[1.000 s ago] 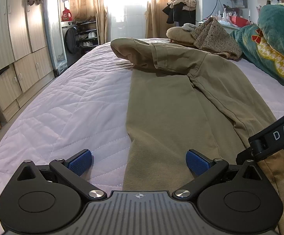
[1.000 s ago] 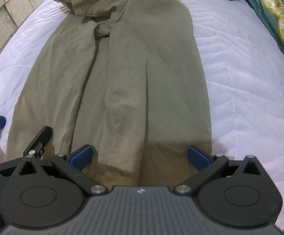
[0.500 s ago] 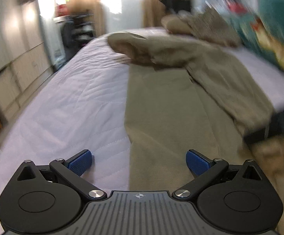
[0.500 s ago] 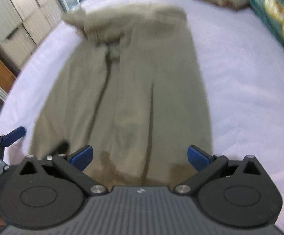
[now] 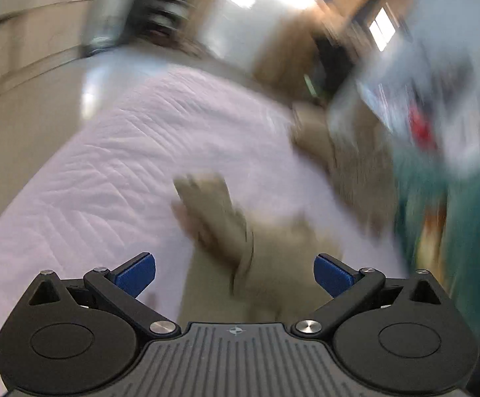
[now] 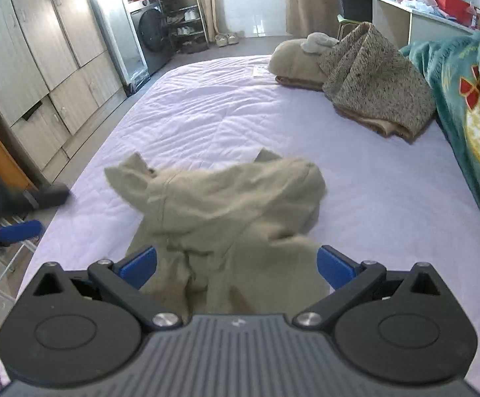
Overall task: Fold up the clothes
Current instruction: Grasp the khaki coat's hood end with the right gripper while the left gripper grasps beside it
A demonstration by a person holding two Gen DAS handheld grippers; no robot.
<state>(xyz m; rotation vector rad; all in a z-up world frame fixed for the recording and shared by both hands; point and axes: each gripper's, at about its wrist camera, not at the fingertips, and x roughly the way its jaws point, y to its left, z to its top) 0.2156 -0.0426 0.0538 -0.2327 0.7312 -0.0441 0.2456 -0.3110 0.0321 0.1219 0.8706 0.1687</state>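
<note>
since a second ago the olive garment (image 6: pixel 236 218) has gone from lying stretched out along the bed to sitting bunched in a heap near the foot end of the lilac quilt (image 6: pixel 226 115) — its far part now doubled back toward the camera. both views have swung up, and the left wrist view is smeared with motion blur. the right gripper (image 6: pixel 236 264) has its blue pads spread wide, the crumpled cloth lying between and below them; nothing is pinched. the left gripper (image 5: pixel 235 269) is also spread wide with nothing between its pads, the garment blurred beneath it. further up the bed, well apart from the heap, lie a speckled knit (image 6: pixel 375 76) and a tan folded piece (image 6: pixel 294 66), with a teal blanket (image 6: pixel 464 76) along the right edge.
</note>
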